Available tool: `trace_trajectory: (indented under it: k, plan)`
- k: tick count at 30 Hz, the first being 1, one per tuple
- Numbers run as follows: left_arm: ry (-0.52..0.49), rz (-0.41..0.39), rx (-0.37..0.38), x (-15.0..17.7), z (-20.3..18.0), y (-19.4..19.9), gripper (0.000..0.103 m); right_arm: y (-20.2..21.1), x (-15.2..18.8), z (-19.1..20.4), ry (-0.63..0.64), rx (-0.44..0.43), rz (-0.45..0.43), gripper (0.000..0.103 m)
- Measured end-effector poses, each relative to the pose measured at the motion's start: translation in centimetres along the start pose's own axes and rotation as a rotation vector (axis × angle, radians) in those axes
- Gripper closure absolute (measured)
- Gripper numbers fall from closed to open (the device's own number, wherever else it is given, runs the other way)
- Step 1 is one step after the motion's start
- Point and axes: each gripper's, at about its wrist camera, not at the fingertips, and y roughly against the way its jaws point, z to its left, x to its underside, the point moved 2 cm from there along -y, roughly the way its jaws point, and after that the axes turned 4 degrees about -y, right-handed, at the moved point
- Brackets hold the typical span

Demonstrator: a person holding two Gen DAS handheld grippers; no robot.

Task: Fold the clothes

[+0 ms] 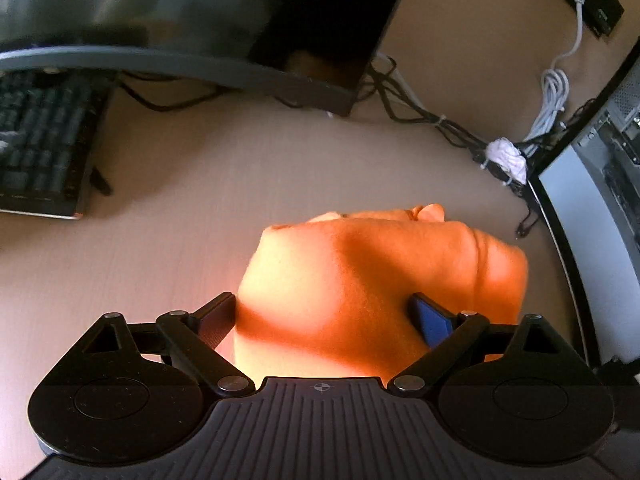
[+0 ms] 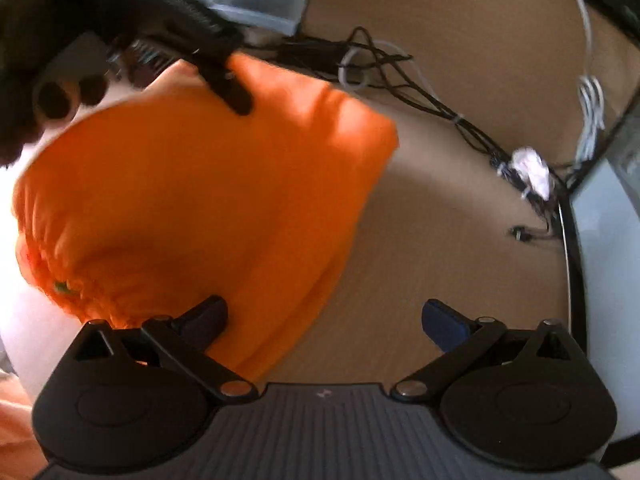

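An orange garment (image 1: 372, 276) lies folded into a compact bundle on the beige desk. My left gripper (image 1: 326, 316) is open, its two fingers spread over the near part of the garment. In the right wrist view the same orange garment (image 2: 200, 200) fills the left half, with the left gripper (image 2: 224, 80) resting on its far edge. My right gripper (image 2: 324, 320) is open and empty; its left finger (image 2: 208, 312) sits at the garment's near edge, its right finger (image 2: 444, 320) over bare desk.
A black keyboard (image 1: 40, 144) lies at the left and a monitor (image 1: 200, 12) stands behind. A bundle of cables (image 1: 460, 132) with a white wad (image 1: 508, 158) runs along the back right, by the desk edge (image 1: 560, 240) and a computer case (image 1: 616, 140).
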Motion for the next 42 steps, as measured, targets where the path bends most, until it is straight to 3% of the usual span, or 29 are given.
trace_trajectory:
  k: [4, 6, 8, 10, 13, 16, 18, 21, 26, 28, 30, 32, 35, 37, 38, 39, 40, 42]
  plan:
    - [0.001, -0.048, 0.003, 1.1, 0.8, 4.5, 0.008, 2.2, -1.4, -1.3, -0.003, 0.089, -0.067, 0.000]
    - [0.014, -0.032, 0.053, 2.4, 1.1, 5.5, 0.007, 3.4, -2.3, -2.4, -0.086, 0.034, -0.090, 0.000]
    - [0.030, -0.001, 0.106, 4.0, 1.0, 5.8, 0.007, 4.1, -3.0, -3.8, -0.234, -0.103, -0.107, 0.000]
    - [0.039, 0.023, 0.114, 5.7, 0.8, 5.9, 0.007, 4.5, -3.8, -5.1, -0.387, -0.259, -0.117, 0.000]
    - [0.042, 0.041, 0.055, 7.4, 0.2, 5.9, 0.007, 4.1, -5.1, -5.6, -0.519, -0.458, -0.113, 0.000]
    - [0.035, 0.039, -0.055, 8.0, 0.2, 6.0, 0.006, 2.4, -6.7, -4.1, -0.492, -0.581, -0.077, 0.000]
    - [0.044, 0.028, -0.101, 8.0, 0.5, 6.1, 0.006, -0.7, -7.2, -2.3, -0.467, -0.615, 0.011, 0.000]
    - [0.055, 0.002, -0.094, 7.8, 0.5, 7.1, 0.006, -5.6, -6.3, -0.2, -0.505, -0.565, 0.158, 0.000]
    - [0.073, -0.042, -0.082, 7.5, 0.5, 8.7, 0.007, -3.2, -7.3, 1.2, -0.441, -0.564, 0.093, 0.000]
    - [0.080, -0.059, -0.077, 7.4, 0.5, 9.3, 0.007, -1.6, -8.4, -0.1, -0.409, -0.578, -0.009, 0.000]
    - [0.087, -0.076, -0.072, 7.3, 0.5, 10.0, 0.007, 0.2, -9.3, -1.5, -0.372, -0.500, -0.126, 0.000]
    - [0.094, -0.094, -0.068, 7.1, 0.5, 10.6, 0.007, 0.3, -9.6, -2.6, -0.348, -0.404, -0.190, 0.000]
    - [0.100, -0.096, -0.059, 7.0, 0.4, 10.5, 0.007, -2.3, -9.1, -4.2, -0.393, -0.359, -0.144, 0.001]
    - [0.104, -0.092, -0.052, 6.9, 0.3, 10.2, 0.007, -4.3, -8.5, -4.3, -0.443, -0.409, -0.090, 0.017]
    - [0.105, -0.090, -0.049, 6.9, 0.2, 10.1, 0.007, -5.3, -8.2, -4.3, -0.468, -0.434, -0.062, 0.034]
    - [0.107, -0.089, -0.045, 6.9, 0.2, 9.9, 0.007, -6.1, -7.9, -4.3, -0.492, -0.462, -0.038, 0.058]
    - [0.108, -0.087, -0.042, 6.8, 0.1, 9.8, 0.007, -5.9, -7.9, -4.1, -0.505, -0.505, -0.037, 0.066]
    - [0.112, -0.083, -0.035, 6.7, 0.0, 9.5, 0.007, -3.9, -9.0, -3.2, -0.439, -0.511, -0.086, 0.085]
